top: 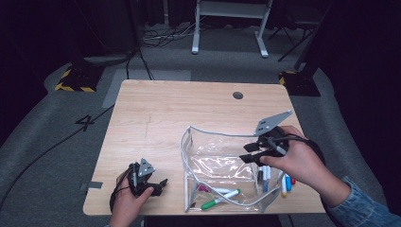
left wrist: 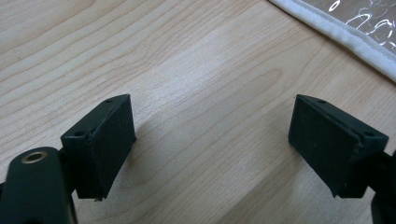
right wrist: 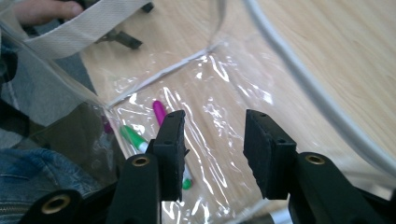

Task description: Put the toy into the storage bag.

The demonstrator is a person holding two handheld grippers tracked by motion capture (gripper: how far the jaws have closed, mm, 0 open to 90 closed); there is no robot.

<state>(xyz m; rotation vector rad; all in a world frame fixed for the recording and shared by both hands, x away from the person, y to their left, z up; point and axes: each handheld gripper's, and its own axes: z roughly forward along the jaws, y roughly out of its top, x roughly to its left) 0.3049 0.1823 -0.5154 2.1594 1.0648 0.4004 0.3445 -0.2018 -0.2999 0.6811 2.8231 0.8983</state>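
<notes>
Light wood desk (top: 165,109), small dark round hole (top: 238,95) near far edge. Clear plastic pouch (top: 215,165) with white trim, standing open toward near right part of desk. Inside pouch, near its front: green marker (top: 218,199) with white barrel, plus magenta marker (top: 204,188) just beside it. More markers (top: 276,179) lay on desk just outside pouch's right wall, close to near right corner; blue, white, red, yellow caps made out. Left gripper (top: 158,184) held low by left hand (top: 127,201) near near left corner of desk, well apart from pouch's left wall; fingers (left wrist: 100,142) spread wide, nothing between, bare wood under them in left gripper view, white pouch edge (left wrist: 341,35) at top right there. Right gripper (top: 249,152) held by right hand (top: 302,163) over pouch's right rim, pointed into opening; fingers (right wrist: 268,154) apart, empty, hovering above pouch's clear bottom, with green marker (right wrist: 135,139) and magenta marker (right wrist: 159,112) seen past left finger. Contact between right gripper and pouch wall: could not tell. Denim sleeve (top: 364,208) at bottom right.
</notes>
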